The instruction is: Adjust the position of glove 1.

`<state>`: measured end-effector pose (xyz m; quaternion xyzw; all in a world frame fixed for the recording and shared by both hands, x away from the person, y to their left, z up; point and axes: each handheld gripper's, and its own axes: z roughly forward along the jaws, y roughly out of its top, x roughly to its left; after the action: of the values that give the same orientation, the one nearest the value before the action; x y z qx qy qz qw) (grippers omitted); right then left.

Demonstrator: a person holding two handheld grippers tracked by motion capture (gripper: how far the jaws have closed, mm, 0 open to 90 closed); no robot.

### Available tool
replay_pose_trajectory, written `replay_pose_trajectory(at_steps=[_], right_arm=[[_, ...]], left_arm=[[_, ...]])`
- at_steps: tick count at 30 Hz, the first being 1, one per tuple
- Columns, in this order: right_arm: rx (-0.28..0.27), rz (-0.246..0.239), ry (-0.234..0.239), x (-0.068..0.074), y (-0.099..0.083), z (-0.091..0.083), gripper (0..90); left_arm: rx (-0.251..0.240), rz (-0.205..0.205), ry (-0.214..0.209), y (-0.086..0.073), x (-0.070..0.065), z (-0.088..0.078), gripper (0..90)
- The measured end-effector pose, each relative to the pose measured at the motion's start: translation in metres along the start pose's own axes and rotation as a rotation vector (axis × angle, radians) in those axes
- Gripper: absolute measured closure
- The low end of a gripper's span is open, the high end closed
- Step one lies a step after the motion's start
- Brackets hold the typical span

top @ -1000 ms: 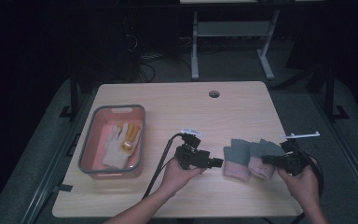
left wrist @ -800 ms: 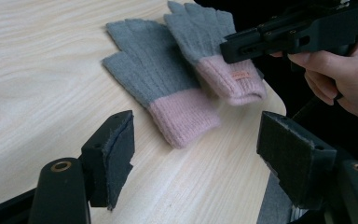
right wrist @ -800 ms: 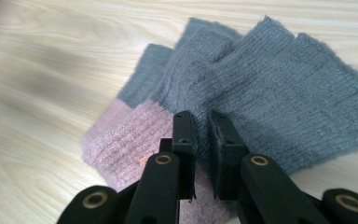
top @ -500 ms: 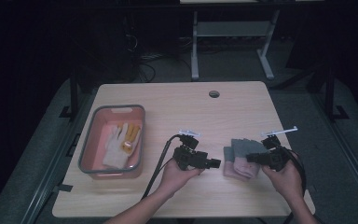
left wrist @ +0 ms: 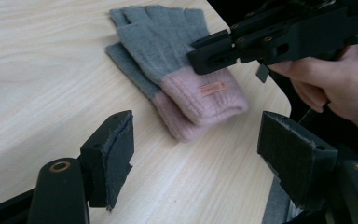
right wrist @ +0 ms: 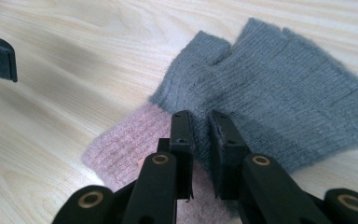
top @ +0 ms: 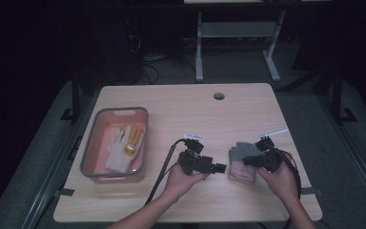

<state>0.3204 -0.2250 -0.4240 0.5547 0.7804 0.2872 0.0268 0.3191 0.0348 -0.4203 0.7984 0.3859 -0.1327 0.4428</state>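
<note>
Near the person's edge of the table (top: 181, 102), stacked grey-and-pink knit gloves (left wrist: 177, 60) lie flat — soft, light, likely to bunch, best pinched at the thick pink cuff. The right gripper (right wrist: 200, 123) hovers over that cuff, jaws nearly closed on nothing certain. The left gripper (left wrist: 191, 154) waits beside, jaws wide, empty. Farther left — a tray (top: 89, 157) with another glove.

Grey knitted fingerless gloves (left wrist: 177, 60) with pink ribbed cuffs and a small orange label lie on a pale wood-grain table (top: 181, 109). A pink plastic bin with a grey rim (top: 88, 148) holds a white work glove with yellow patches (top: 122, 148). Both grippers are black, left (left wrist: 205, 149) and right (right wrist: 200, 128).
</note>
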Motion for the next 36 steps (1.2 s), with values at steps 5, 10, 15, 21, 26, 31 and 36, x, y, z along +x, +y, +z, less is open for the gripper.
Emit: replay_pose_trajectory(at_steps=[5,10,15,21,26,31,36], right_arm=[[-0.003,0.001,-0.006,0.000,-0.001,0.000,75.4],[-0.035,0.012,0.009,-0.003,-0.002,-0.005,73.1],[-0.056,0.038,0.020,-0.010,-0.005,-0.011,68.6],[-0.074,0.081,0.037,-0.020,-0.012,-0.018,61.4],[-0.087,0.113,0.044,-0.029,-0.021,-0.018,56.6],[-0.105,0.144,0.053,-0.037,-0.028,-0.020,53.8],[-0.107,0.166,0.074,-0.043,-0.033,-0.017,51.1]], left_arm=[[0.012,0.003,-0.003,-0.001,-0.003,0.007,27.0],[0.023,-0.002,-0.003,0.000,-0.005,0.015,27.4],[0.027,-0.016,0.004,0.003,-0.004,0.024,28.8],[0.040,-0.039,0.003,0.006,-0.001,0.037,30.3],[0.045,-0.040,0.014,0.008,0.001,0.048,31.8],[0.056,-0.052,0.008,0.009,0.002,0.058,35.4],[0.086,-0.057,0.014,0.008,0.004,0.067,37.5]])
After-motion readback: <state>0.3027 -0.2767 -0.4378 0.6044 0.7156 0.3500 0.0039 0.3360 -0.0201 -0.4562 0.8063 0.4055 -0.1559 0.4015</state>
